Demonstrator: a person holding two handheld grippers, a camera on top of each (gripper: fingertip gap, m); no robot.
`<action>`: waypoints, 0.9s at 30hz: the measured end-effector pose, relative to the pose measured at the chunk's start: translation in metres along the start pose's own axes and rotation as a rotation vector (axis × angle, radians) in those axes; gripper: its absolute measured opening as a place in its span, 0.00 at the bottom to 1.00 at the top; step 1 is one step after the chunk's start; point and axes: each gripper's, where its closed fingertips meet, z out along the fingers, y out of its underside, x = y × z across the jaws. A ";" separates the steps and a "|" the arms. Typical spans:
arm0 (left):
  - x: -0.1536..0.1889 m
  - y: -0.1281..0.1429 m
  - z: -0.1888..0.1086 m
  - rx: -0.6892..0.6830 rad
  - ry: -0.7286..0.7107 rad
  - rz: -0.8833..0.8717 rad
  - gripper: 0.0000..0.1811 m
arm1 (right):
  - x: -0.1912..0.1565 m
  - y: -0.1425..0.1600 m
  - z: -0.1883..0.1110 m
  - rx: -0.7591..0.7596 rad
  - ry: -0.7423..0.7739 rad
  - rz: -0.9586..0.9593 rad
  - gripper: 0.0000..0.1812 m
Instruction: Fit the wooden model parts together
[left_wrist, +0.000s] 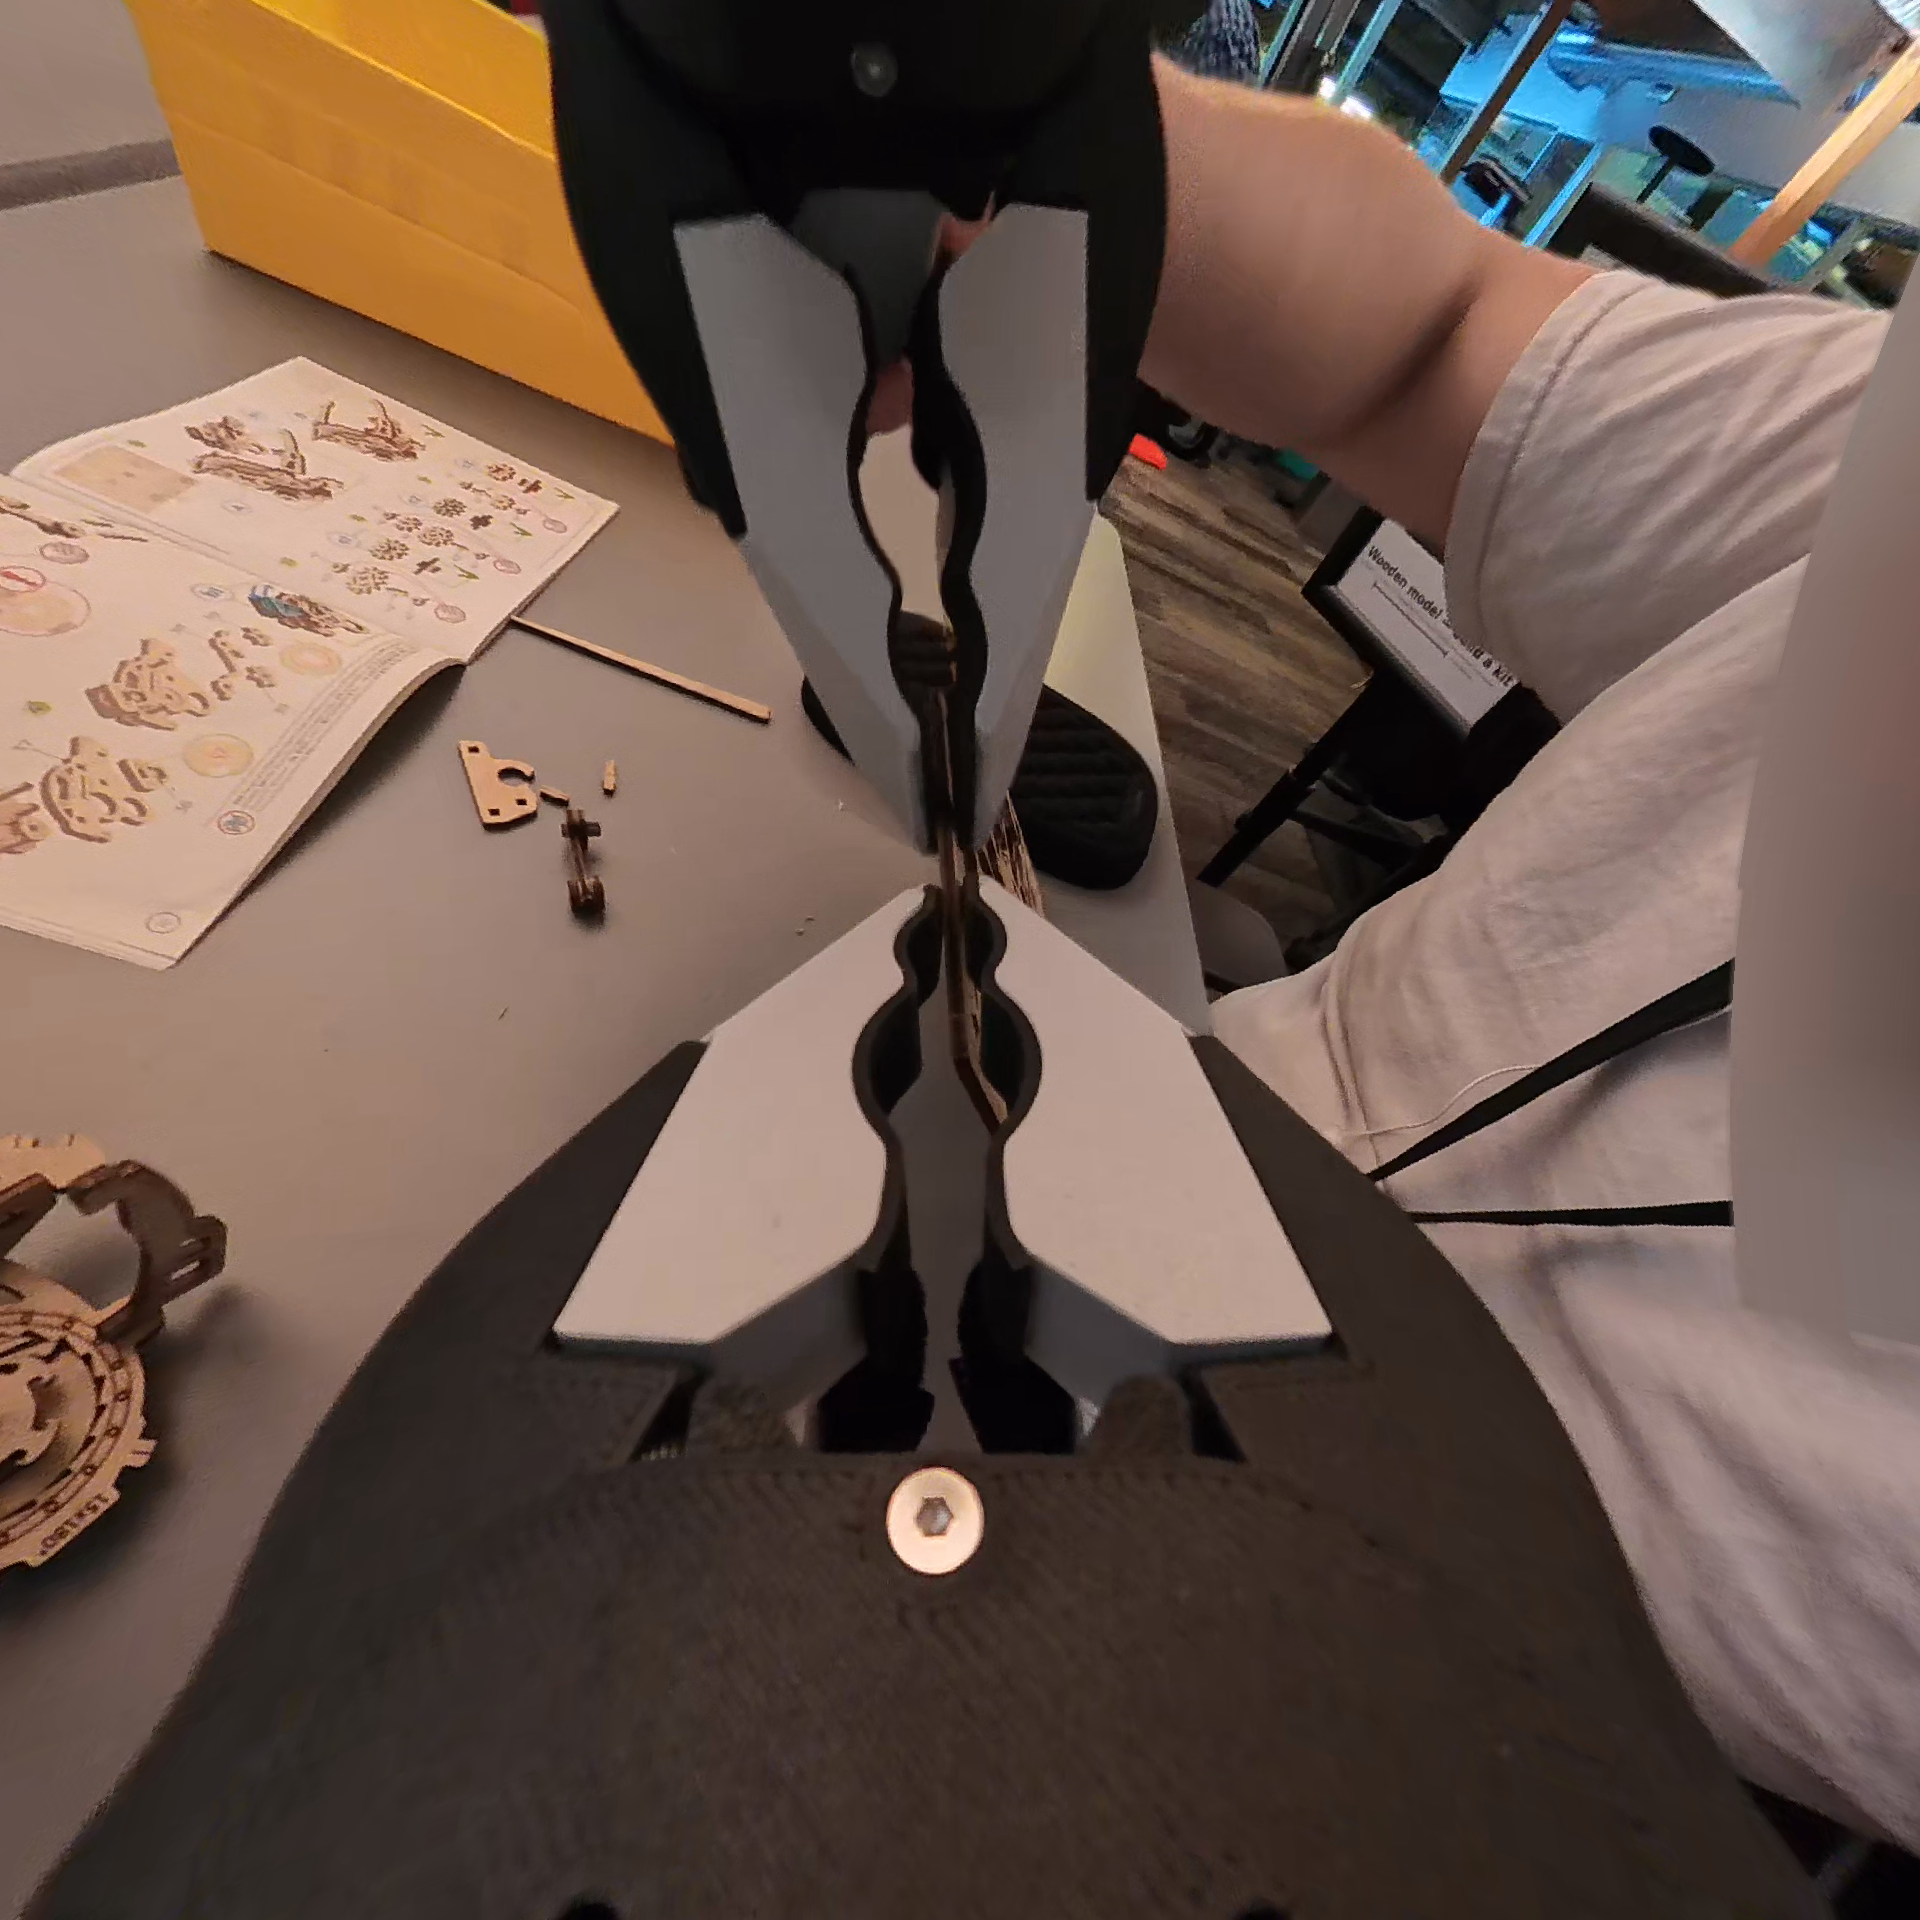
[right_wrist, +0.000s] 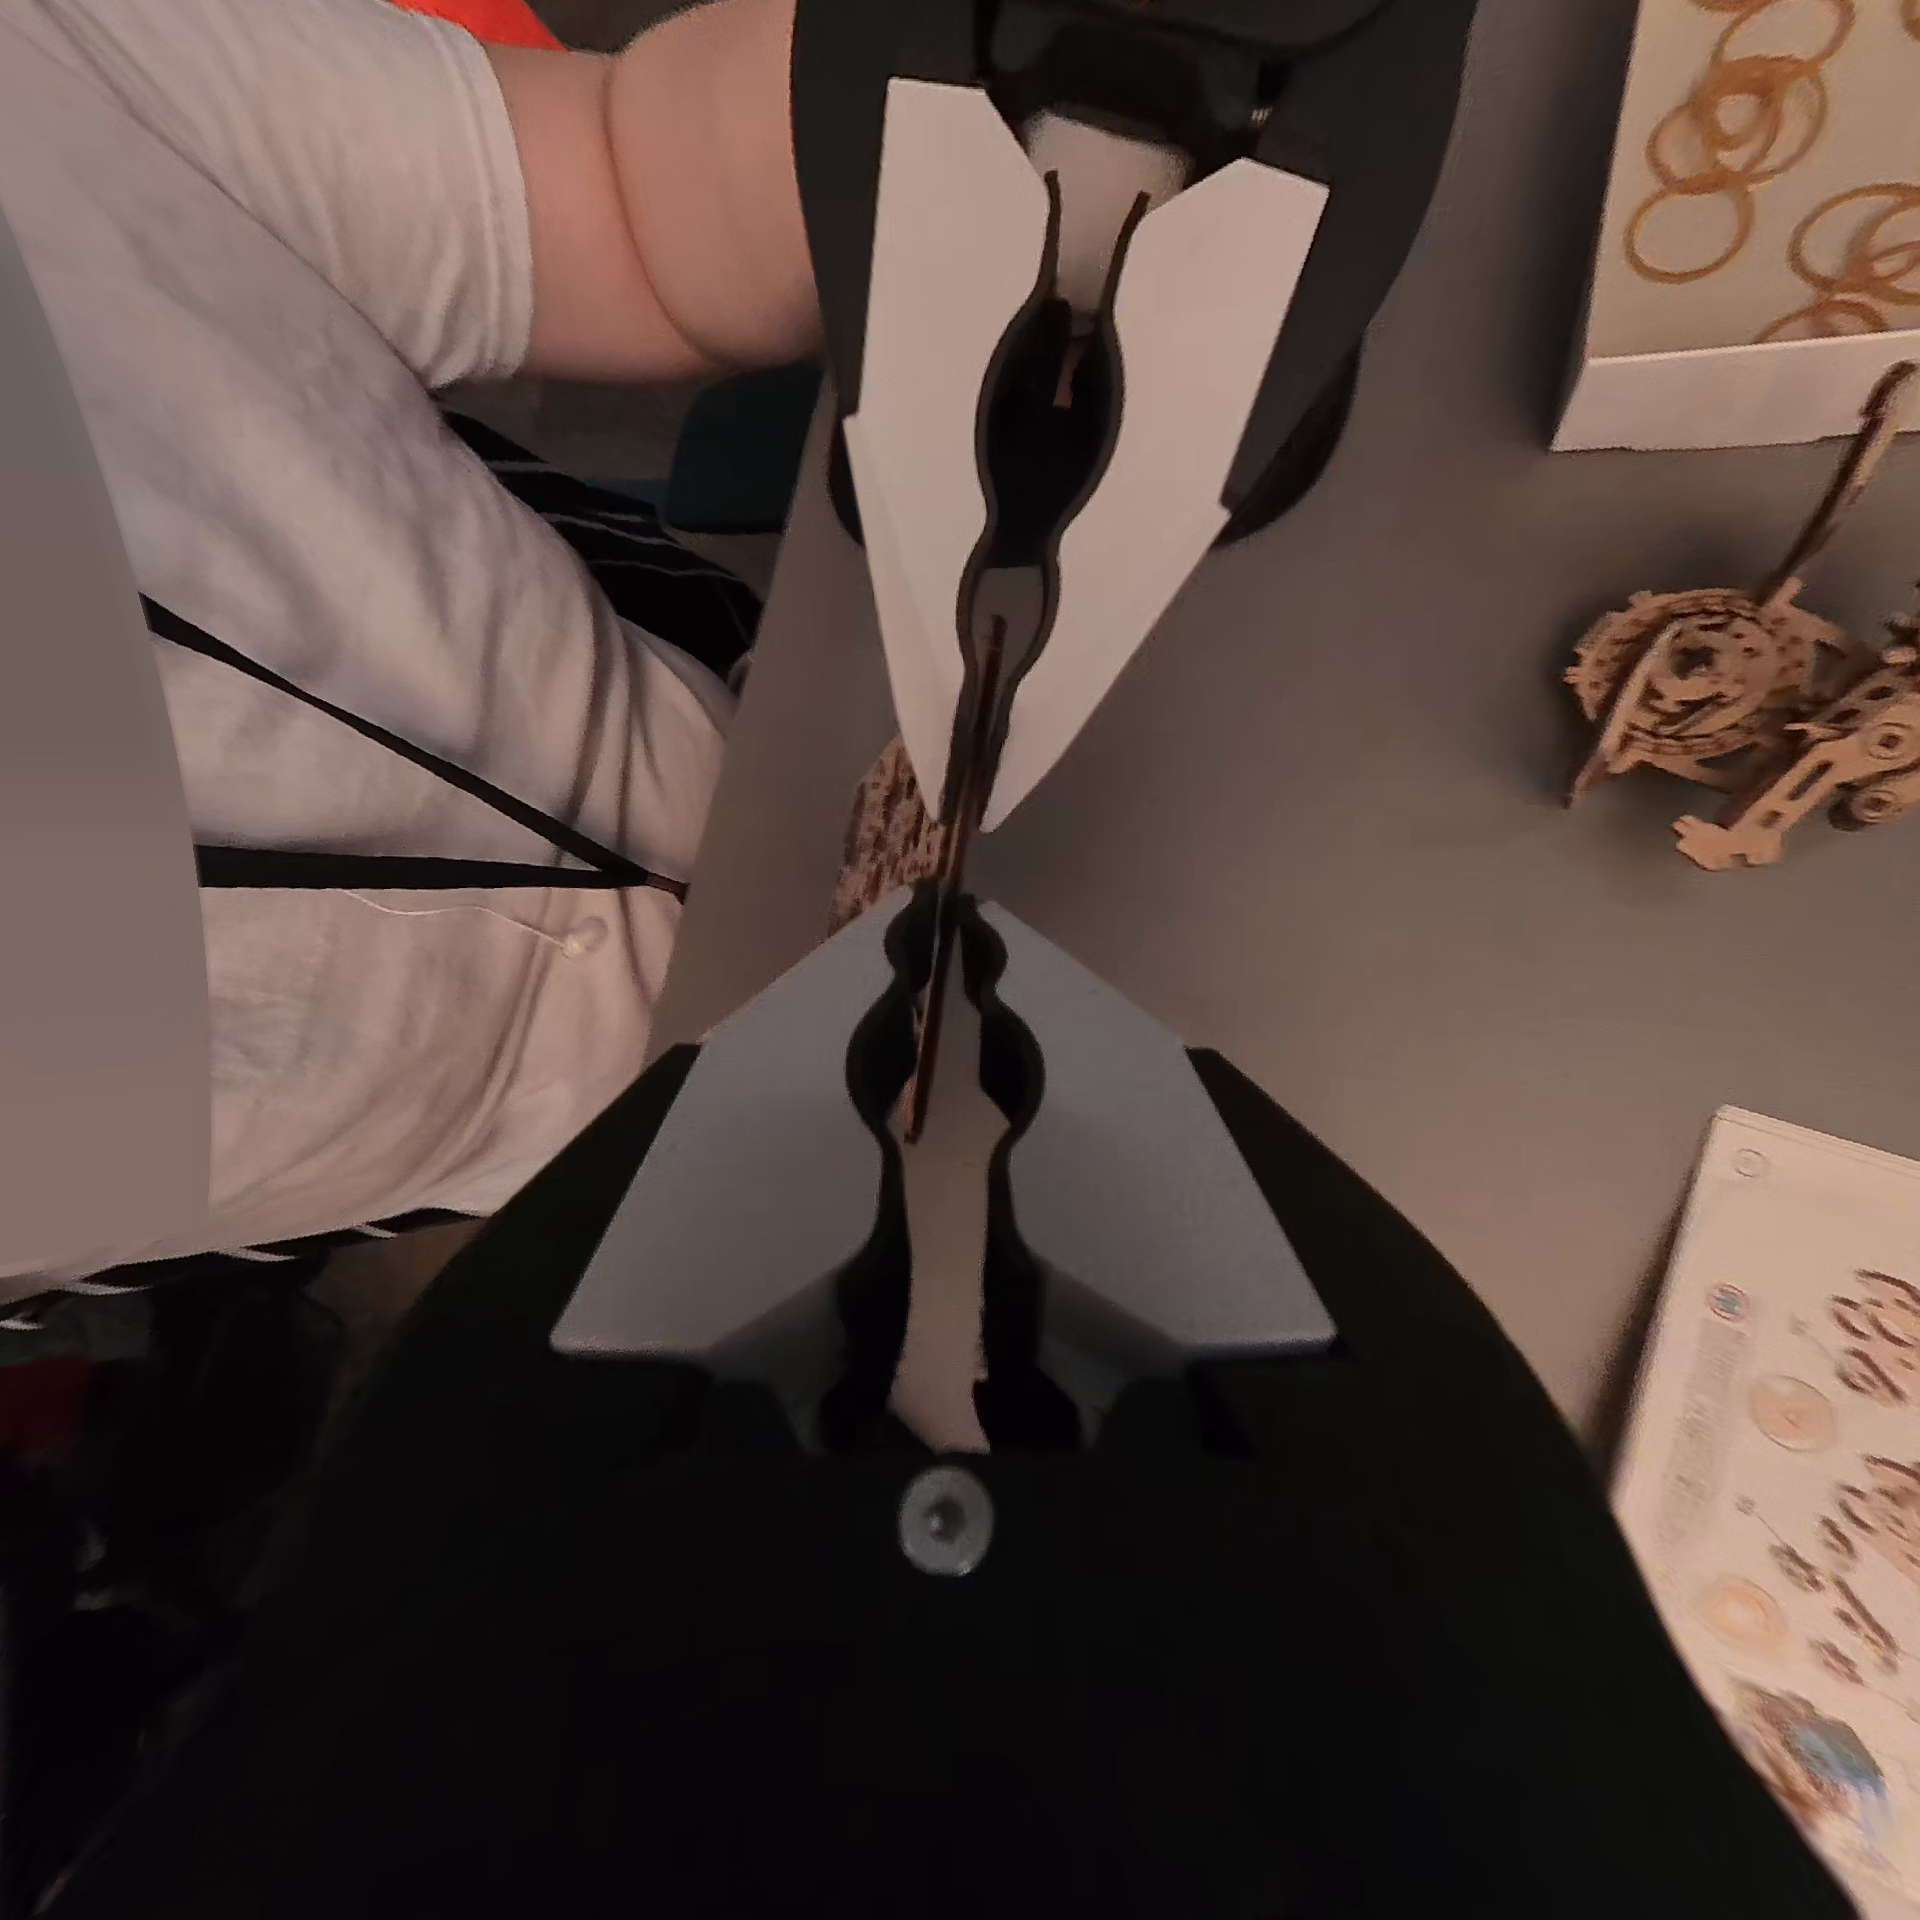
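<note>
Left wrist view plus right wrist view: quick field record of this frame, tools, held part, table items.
left tool: shut on thin wooden part, seen edge-on
right tool: tip to tip with the left tool, shut on a thin wooden strip
join state: cannot tell if the two pieces are mated
table: grey
instruction booklet: open, flat on the table
loose wooden pieces: beside the booklet, untouched
wooden stick: lying near the booklet's edge
built wooden assembly: resting on the table
yellow box: far side
</note>
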 end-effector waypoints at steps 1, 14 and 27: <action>0.001 -0.004 0.000 0.020 -0.004 0.001 0.00 | -0.003 0.000 0.002 0.002 -0.029 0.022 0.03; 0.010 0.004 0.006 -0.043 0.048 0.020 0.01 | -0.010 0.005 0.007 -0.077 -0.090 0.011 0.01; 0.022 0.011 0.012 -0.077 0.074 0.121 0.02 | -0.020 0.010 0.007 -0.134 -0.127 -0.105 0.00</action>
